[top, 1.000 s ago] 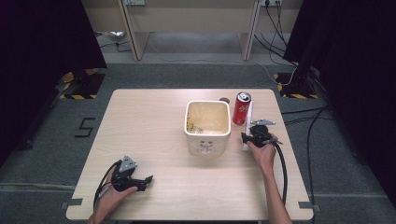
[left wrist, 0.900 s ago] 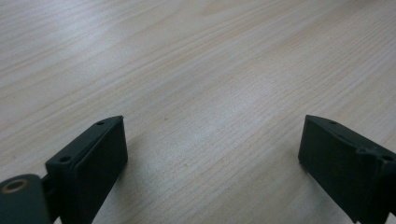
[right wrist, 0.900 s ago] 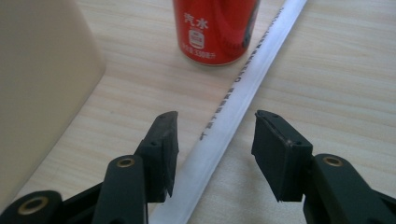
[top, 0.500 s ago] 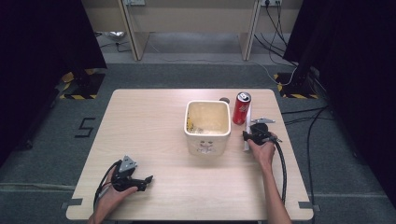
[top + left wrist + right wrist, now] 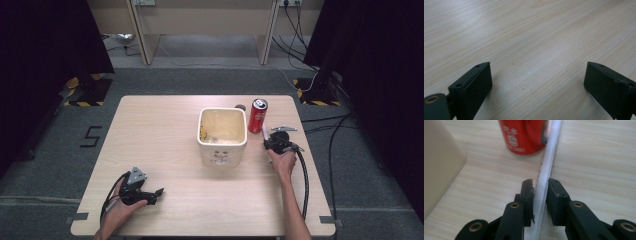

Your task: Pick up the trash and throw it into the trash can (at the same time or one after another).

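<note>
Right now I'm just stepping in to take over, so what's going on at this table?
A person sits at the table with a tool in each hand. The right tool is shut on a thin white strip, which points toward a red can beside a cream tub. The left tool is open, low over bare wood, holding nothing.

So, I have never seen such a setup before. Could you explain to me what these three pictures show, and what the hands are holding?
A person sits at a wooden table and holds a two-jaw hand tool in each hand. One camera looks down from above; the other two ride on the tools and look along their black jaws.

On the table stand a cream tub and a red can, the can to the tub's right.

The left gripper is open, with bare wood between its jaws, near the table's front left corner.

The right gripper is shut on a thin white strip, which reaches toward the can. What the strip is, I cannot tell.
</note>
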`<act>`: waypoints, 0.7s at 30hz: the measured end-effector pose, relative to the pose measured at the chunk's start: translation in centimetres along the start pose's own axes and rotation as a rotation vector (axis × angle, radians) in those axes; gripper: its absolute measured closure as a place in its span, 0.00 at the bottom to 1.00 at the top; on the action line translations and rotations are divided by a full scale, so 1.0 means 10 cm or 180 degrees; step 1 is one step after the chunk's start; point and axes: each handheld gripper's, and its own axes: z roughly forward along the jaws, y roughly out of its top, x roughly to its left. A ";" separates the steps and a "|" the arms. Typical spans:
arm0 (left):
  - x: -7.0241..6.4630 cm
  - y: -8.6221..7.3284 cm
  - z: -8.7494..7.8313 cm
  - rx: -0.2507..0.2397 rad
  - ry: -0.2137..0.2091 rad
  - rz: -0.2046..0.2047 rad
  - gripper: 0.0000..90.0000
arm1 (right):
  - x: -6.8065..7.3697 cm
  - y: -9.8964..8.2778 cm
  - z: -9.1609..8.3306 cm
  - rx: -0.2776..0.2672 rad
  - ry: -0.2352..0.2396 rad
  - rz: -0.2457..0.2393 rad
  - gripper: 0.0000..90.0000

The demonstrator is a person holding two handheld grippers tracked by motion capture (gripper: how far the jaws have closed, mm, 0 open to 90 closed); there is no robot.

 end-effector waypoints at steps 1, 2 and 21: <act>0.00 0.00 0.00 0.0000 0.0000 0.0004 0.08 | 0.00 0.00 0.00 0.0000 0.0000 0.0000 0.86; 0.00 0.00 0.00 0.0000 0.0000 0.0001 0.08 | -0.02 0.00 -0.03 -0.0031 -0.0029 0.0014 0.88; 0.00 0.00 0.00 0.0004 -0.0005 0.0005 0.08 | -0.37 0.05 -0.55 -0.0512 -0.0056 0.0338 0.88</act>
